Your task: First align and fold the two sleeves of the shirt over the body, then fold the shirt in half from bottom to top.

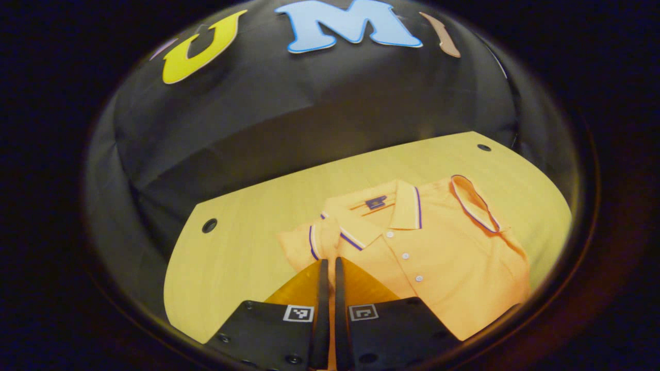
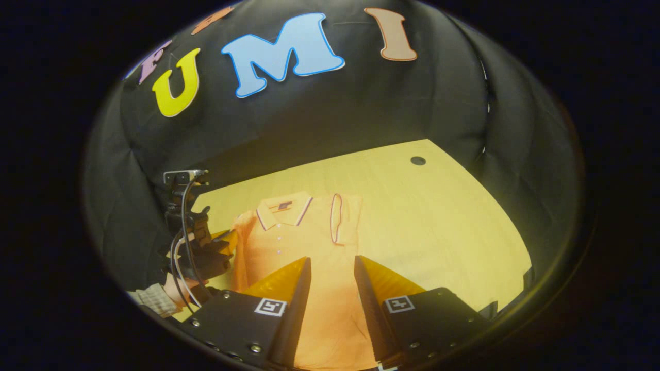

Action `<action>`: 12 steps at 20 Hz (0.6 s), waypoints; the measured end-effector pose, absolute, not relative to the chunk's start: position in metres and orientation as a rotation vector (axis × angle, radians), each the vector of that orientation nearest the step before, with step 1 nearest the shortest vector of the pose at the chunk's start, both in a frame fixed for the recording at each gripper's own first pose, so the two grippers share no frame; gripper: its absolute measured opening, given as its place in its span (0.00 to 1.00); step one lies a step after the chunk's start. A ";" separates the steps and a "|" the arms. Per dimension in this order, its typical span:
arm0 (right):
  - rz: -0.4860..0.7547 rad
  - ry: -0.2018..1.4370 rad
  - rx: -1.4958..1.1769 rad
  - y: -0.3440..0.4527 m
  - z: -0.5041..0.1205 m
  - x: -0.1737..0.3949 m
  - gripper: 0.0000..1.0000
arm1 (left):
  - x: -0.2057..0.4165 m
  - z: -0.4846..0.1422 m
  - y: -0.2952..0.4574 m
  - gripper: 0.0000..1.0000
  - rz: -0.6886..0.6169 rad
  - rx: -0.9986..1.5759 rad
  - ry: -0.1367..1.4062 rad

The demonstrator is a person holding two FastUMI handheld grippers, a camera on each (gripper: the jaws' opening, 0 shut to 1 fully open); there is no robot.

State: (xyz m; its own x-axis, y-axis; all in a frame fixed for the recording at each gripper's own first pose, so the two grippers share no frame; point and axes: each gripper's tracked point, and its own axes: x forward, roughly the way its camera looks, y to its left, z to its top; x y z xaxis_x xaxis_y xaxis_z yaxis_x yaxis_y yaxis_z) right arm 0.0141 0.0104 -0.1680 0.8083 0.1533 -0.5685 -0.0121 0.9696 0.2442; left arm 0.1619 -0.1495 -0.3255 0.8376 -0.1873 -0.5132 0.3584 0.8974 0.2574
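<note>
Flat on the pale wooden desk [image 1: 247, 206] lies the orange short-sleeved polo shirt [image 1: 454, 268], front up, its collar with dark and white edge stripes toward the far side and a row of small white buttons running down the placket.

In the left gripper view, one sleeve [image 1: 472, 203] with a striped cuff is folded over the body near the right shoulder. The other sleeve [image 1: 301, 245] sits at the left of the collar, just beyond the left gripper [image 1: 328, 265]. That gripper's fingers stand nearly together with only a thin slit between them, and orange cloth shows in the slit low down; I cannot tell for certain whether they pinch the fabric. Two small round dark holes [image 1: 209, 225] mark the desk, one at the near left and one at the far right.

In the right gripper view, the shirt [image 2: 289, 232] lies in the left half of the desk [image 2: 438, 232], with the folded sleeve's cuff loop [image 2: 336, 219] lying right of the collar. The right gripper [image 2: 332, 268] hangs over the shirt's lower body with its fingers set apart, holding nothing; cloth shows in the gap between them. At the shirt's left edge the left gripper [image 2: 232, 238] appears farther off, a cable trailing from it, held by a hand [image 2: 178, 288] with a checked sleeve.
</note>
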 end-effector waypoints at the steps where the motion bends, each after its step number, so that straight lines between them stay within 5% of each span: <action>1: 0.084 0.626 0.237 0.007 -0.169 0.012 0.55 | 0.159 -0.326 -0.159 0.12 -0.308 0.355 0.497; 3: 0.074 0.627 0.246 0.000 -0.172 0.007 0.55 | 0.152 -0.324 -0.175 0.25 -0.332 0.326 0.499; 6: 0.064 0.631 0.260 -0.008 -0.177 0.000 0.55 | 0.144 -0.321 -0.186 0.95 -0.354 0.309 0.506; 9: 0.059 0.636 0.274 -0.015 -0.181 -0.007 0.55 | 0.140 -0.315 -0.189 0.89 -0.353 0.310 0.498; 12: 0.065 0.642 0.278 -0.017 -0.187 -0.012 0.55 | 0.131 -0.307 -0.185 0.96 -0.344 0.292 0.500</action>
